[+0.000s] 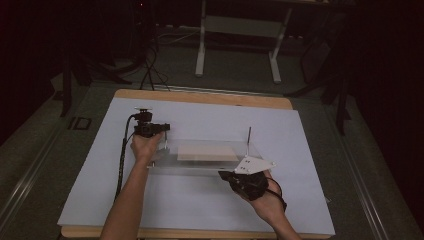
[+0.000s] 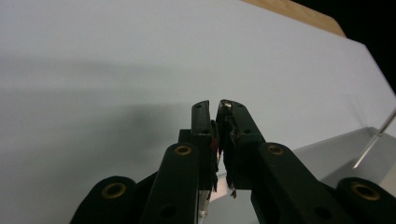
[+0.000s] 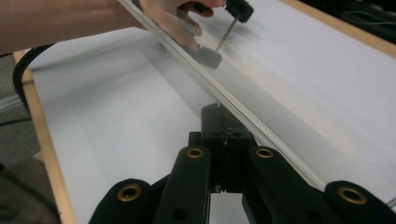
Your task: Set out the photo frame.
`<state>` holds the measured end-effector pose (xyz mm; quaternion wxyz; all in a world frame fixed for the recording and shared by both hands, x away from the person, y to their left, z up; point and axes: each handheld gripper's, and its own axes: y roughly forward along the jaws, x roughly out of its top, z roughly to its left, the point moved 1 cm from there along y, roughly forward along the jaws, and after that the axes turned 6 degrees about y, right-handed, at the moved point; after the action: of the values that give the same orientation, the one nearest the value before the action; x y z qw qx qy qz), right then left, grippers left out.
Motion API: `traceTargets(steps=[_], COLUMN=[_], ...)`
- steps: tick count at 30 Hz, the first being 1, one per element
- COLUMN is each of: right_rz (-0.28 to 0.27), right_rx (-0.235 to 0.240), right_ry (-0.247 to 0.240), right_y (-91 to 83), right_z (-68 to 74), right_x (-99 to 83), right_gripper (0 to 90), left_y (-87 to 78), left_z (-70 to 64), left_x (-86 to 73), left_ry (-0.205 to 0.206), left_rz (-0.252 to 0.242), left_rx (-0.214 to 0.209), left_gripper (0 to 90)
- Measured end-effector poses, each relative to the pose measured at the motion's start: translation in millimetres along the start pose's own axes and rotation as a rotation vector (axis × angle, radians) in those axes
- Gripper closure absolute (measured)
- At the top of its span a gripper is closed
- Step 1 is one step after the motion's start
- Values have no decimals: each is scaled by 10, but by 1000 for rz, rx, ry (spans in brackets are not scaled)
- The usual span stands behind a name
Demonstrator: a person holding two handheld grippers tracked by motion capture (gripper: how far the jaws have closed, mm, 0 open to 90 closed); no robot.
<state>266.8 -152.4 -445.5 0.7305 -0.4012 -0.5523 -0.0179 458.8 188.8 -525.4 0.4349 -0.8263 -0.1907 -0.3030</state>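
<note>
We pinch the clear acrylic tray (image 1: 200, 162) at opposite ends, left tongs (image 2: 219, 106) and right tongs (image 3: 219, 112) both pressed onto its edges, keeping it level above the table (image 1: 100, 165).

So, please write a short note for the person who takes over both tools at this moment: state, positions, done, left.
Left tool: jaws closed on the left end of the clear rectangular acrylic frame.
Right tool: jaws closed on the near right edge of the same frame.
The frame is over the middle of the white paper sheet that covers the wooden table. A pale flat rectangular panel lies inside it, and thin metal rods stand at its ends.
Done: both grips look secure.
Left: I cannot tell whether the frame is lifted; probably move or set it down, keeping it level.
</note>
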Motion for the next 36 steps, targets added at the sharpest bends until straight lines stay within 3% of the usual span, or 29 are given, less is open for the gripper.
traceTargets(steps=[12, 17, 24, 25, 36], right_rz=[-8, -11, -24, -27, -28], right_rx=[-9, -3, -11, -10, -17], right_ry=[-6, -8, -8, -6, -13], right_y=[1, 8, 3, 0, 24], right_z=[-13, -20, -46, -47, -84], right_x=[46, 71, 134, 150, 227], right_gripper=[900, 900, 900, 900, 900], left_y=[-11, -22, -103, -149, -499], left_z=[-20, -6, 8, 6, 51], left_x=[10, 7, -10, -21, -159], left_ry=[12, 16, 98, 126, 208], left_rz=[12, 12, 16, 5, -85], left_rx=[12, -1, 24, 38, 17], left_gripper=[832, 823, 760, 747, 708])
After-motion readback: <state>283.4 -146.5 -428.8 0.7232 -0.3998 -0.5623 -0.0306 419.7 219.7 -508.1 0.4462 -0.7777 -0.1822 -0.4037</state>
